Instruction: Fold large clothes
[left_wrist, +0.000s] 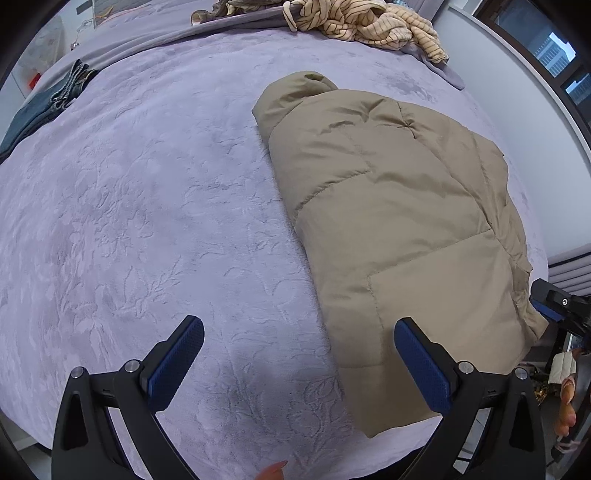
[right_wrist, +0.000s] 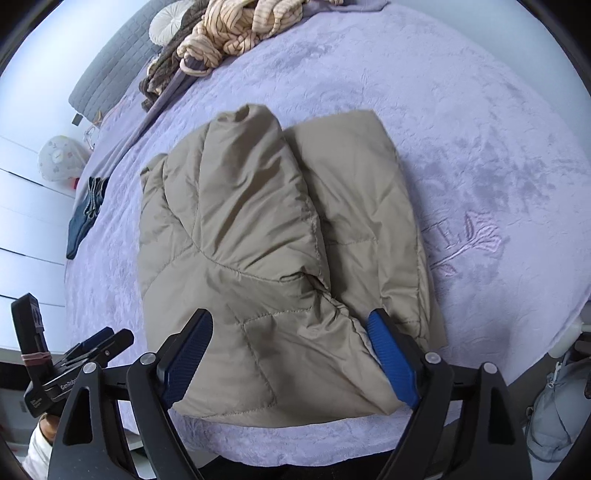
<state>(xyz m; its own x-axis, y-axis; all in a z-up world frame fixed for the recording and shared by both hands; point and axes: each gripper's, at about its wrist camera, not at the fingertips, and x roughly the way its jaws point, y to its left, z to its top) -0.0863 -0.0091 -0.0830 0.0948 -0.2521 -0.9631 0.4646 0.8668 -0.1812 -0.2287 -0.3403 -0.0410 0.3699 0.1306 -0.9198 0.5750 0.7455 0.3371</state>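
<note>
We see soft, cool daylight in both views, brightest near the window (left_wrist: 550, 48). Shadows on the bedspread (left_wrist: 129, 221) stay faint. Both fisheye pictures bend strongly at the edges, with black corners. The jacket (right_wrist: 258, 240) looks slightly blurred in the right wrist view.

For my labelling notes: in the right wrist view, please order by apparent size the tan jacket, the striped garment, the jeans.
1. tan jacket, largest by far.
2. striped garment.
3. jeans.
The last two lie farther from the camera, so their true sizes remain unsure.
</note>
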